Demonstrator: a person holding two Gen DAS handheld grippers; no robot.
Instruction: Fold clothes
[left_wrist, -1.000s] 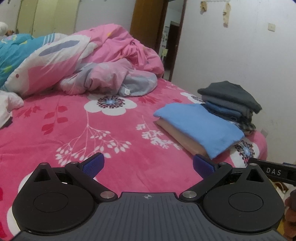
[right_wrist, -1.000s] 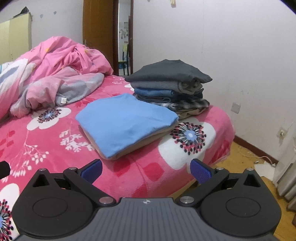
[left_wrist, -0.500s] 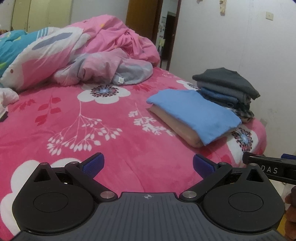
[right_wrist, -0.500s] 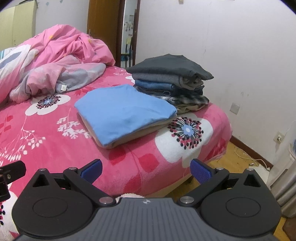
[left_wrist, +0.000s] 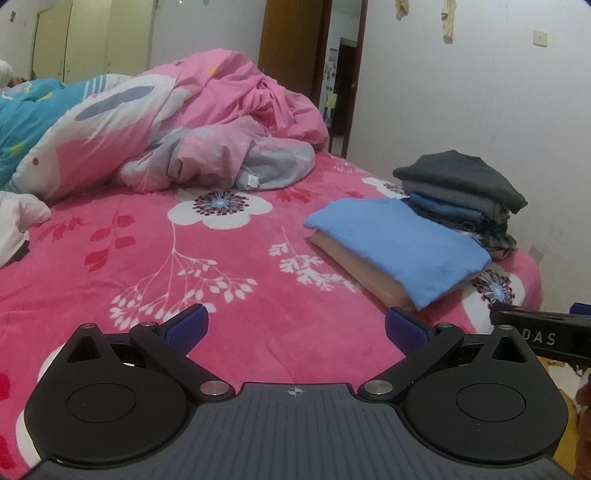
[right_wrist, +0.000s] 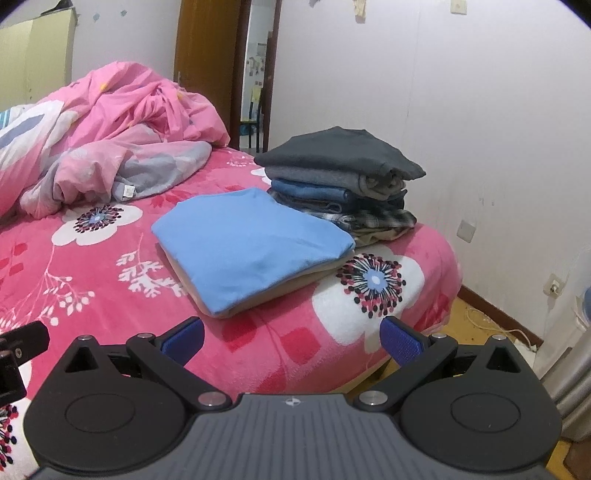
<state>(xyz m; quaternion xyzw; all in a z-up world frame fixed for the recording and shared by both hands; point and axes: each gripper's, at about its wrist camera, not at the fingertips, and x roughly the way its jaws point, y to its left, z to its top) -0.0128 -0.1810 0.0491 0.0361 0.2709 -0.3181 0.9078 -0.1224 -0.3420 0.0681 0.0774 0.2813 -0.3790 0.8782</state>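
left gripper (left_wrist: 295, 326) wide open, empty | right gripper (right_wrist: 291, 338) wide open, empty | blue top (right_wrist: 251, 247) folded on tan one, ahead, nearer right; long axis runs left-near to right-far

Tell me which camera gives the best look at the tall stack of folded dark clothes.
The right wrist view. There the stack of folded clothes sits near the middle, unobstructed, each layer distinct down to the plaid one at the bottom. In the left wrist view the same stack lies farther off toward the right, its lower layers partly hidden behind the folded blue garment.
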